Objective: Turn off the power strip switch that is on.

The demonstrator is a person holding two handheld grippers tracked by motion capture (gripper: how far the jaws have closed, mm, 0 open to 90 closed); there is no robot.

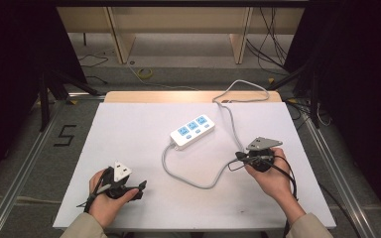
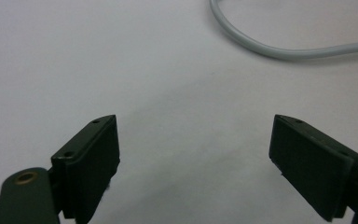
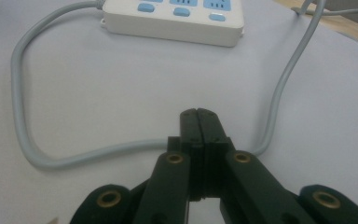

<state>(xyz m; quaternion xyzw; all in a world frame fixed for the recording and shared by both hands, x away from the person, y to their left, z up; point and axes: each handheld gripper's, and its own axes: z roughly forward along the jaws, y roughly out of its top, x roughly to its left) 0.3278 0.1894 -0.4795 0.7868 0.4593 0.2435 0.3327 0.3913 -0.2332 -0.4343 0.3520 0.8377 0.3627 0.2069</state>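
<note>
high view: overhead, forward-down | claw views: low, close to table (image 1: 129, 124) | shared: grey cable (image 2: 279, 49)

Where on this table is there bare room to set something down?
The widest bare patch is the table's left half, between the power strip and the left gripper. The near edge between both hands is also bare. It is crowded right of centre, where the grey cord loops round to the right gripper.

The power strip (image 3: 173, 18) is cut off by the top edge (its sockets half-seen).
</note>
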